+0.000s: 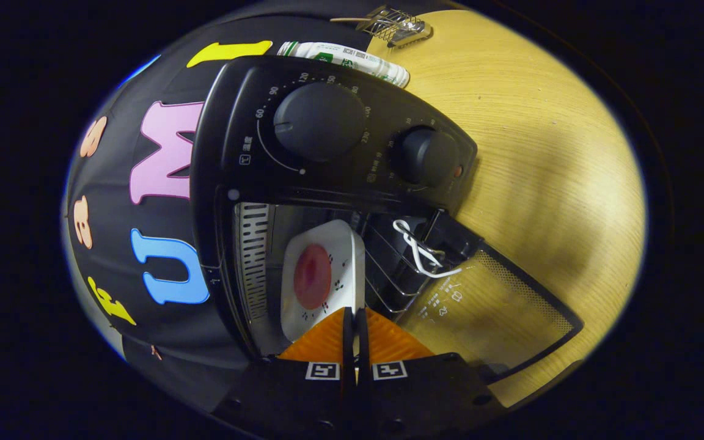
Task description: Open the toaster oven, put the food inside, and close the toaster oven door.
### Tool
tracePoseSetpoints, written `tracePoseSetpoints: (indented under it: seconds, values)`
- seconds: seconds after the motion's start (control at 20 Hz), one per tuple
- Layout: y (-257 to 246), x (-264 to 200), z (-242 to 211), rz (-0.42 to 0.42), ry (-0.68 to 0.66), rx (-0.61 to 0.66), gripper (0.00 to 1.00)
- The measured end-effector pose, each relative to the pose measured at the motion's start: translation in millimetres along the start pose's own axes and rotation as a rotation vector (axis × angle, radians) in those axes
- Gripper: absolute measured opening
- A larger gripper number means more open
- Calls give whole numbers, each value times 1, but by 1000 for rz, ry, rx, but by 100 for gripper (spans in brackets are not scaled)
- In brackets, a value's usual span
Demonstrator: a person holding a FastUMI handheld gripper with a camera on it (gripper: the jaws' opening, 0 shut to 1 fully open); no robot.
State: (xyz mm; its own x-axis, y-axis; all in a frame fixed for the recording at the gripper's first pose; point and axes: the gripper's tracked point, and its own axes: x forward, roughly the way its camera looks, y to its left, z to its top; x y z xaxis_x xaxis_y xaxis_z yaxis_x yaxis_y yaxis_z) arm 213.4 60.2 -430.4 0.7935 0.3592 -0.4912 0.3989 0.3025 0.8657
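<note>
Toaster oven (327, 146) on a wooden table (547, 159), its glass door (486, 311) swung open. Inside it, on the wire rack (388, 269), lies a white plate (321, 275) carrying red food (312, 276). Gripper (355, 321) just before the plate's edge, jaws together, gripping nothing.

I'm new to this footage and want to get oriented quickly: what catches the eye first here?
The black toaster oven with two big dials, its glass door swung open over the wooden table. Inside, just ahead of the fingers, sits a white plate with red food. The hand-held gripper has its fingers nearly together, gripping nothing visible.
</note>
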Motion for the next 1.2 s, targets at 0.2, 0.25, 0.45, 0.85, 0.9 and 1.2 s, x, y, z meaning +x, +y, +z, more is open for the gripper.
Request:
tracePoseSetpoints:
  seconds: [0.2, 0.25, 0.45, 0.85, 0.9, 1.2]
  values:
    - [2, 15, 3, -30, -78, -33, 5]
    - [2, 16, 3, -35, -91, -43, 5]
    - [10, 14, 6, -7, -123, -47, 13]
    - [16, -38, -23, 23, -43, -186, 95]
    - [17, -44, -28, 25, -37, -206, 97]
    - [13, -88, -48, 13, -30, -396, 98]
